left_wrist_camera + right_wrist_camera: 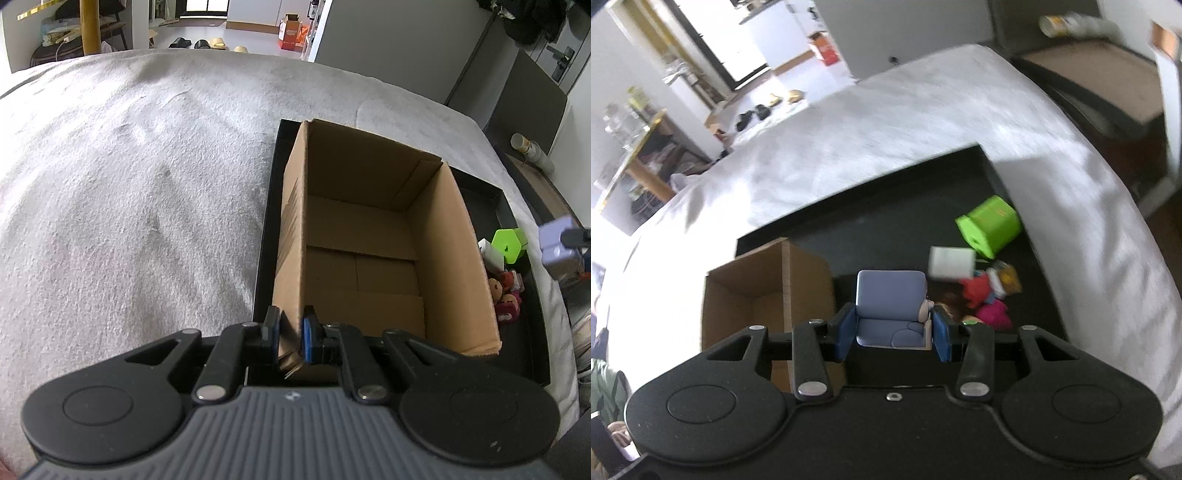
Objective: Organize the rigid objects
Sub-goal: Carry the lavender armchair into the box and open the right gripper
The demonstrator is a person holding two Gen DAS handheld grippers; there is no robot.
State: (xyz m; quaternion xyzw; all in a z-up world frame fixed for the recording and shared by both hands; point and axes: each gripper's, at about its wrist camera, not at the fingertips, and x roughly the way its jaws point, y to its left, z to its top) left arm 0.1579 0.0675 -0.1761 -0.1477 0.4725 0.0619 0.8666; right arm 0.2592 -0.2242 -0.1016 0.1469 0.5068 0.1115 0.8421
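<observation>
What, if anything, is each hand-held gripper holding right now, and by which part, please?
The left hand-held gripper pinches the cardboard box by its near wall's corner edge. The right hand-held gripper clamps the blue chair-shaped toy by its two sides.

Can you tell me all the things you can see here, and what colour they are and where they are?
cardboard box: one, brown, open and empty, standing in the tray
tray: one, black, on the bed cover
bed cover: one, pale grey, under everything
hexagon block: one, bright green, on its side in the tray
white block: one, white, in the tray near the green one
small figures: a few, red, pink and tan, piled in the tray beside the box; exact number unclear
toy armchair: one, lavender blue, held in the air
left gripper: one, black, jaws pinching the box wall
right gripper: one, black, jaws clamped on the toy armchair
</observation>
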